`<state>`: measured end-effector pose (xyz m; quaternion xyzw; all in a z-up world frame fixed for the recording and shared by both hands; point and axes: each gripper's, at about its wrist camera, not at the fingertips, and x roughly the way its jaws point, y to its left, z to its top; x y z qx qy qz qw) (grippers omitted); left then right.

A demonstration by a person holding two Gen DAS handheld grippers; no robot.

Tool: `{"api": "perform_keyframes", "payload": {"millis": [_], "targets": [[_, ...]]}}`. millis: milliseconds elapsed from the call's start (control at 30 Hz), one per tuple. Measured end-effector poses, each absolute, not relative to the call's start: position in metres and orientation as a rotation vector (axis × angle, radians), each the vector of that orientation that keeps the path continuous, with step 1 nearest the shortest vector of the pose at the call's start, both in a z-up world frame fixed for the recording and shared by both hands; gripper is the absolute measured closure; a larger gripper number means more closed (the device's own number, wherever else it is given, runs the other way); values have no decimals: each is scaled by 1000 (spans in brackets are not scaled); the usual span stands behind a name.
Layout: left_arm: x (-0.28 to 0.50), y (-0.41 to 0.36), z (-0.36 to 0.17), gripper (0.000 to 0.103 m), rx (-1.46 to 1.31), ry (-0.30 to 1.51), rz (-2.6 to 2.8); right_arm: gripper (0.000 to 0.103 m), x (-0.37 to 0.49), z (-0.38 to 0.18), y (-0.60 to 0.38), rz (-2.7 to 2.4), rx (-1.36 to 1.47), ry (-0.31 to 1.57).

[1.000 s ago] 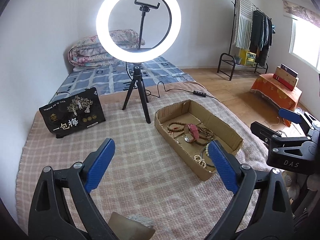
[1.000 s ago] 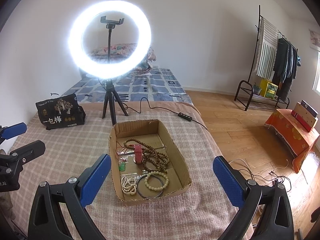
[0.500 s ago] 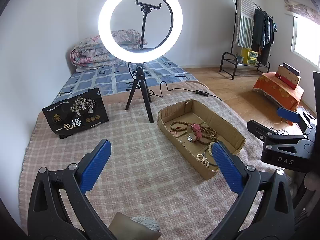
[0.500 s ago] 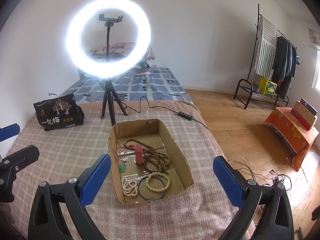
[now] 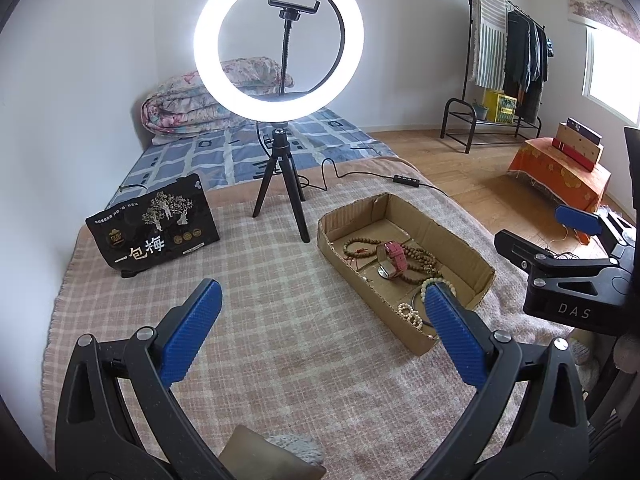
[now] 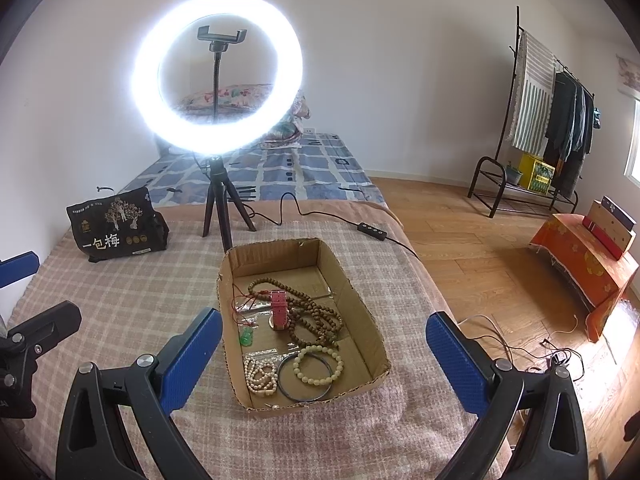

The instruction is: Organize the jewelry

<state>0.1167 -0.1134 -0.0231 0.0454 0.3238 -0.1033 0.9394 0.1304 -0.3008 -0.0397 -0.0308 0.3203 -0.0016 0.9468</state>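
Room: bedroom with wood floor, clothes rack by the far wall, lit ring light on a small tripod.
Surface: bed under a pink checked blanket; black snack bag at the far left.
Cardboard tray: open, shallow, on the blanket in front of the tripod.
Jewelry: all inside the tray; brown bead strand looped under and around a red-strapped watch, pale bead bracelet overlapping a dark bangle, white bead cluster and a green piece alongside.
Left hand-held gripper: spread wide, empty, above bare blanket, left of the tray.
Right hand-held gripper: spread wide, empty, above the tray's near end.
Risk, tangling: likely to drag the watch up with the brown strand, since the two are interlaced.
Risk, double pick: easy to pinch bangle and pale bracelet together where they overlap.
Risk, tray: light cardboard on soft bedding, apt to slide or tip under a sideways tug.
Risk, slip: round beads liable to roll off flat pads.
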Motion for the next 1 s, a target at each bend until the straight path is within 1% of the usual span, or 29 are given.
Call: {"api": "perform_keyframes", "payload": {"millis": [833, 1000], "targets": [[116, -114, -21, 0, 91, 654, -211, 0, 131, -40, -300, -7, -62, 656], [116, -112, -18, 0, 109, 619, -175, 0, 132, -43, -302, -5, -65, 667]]}}
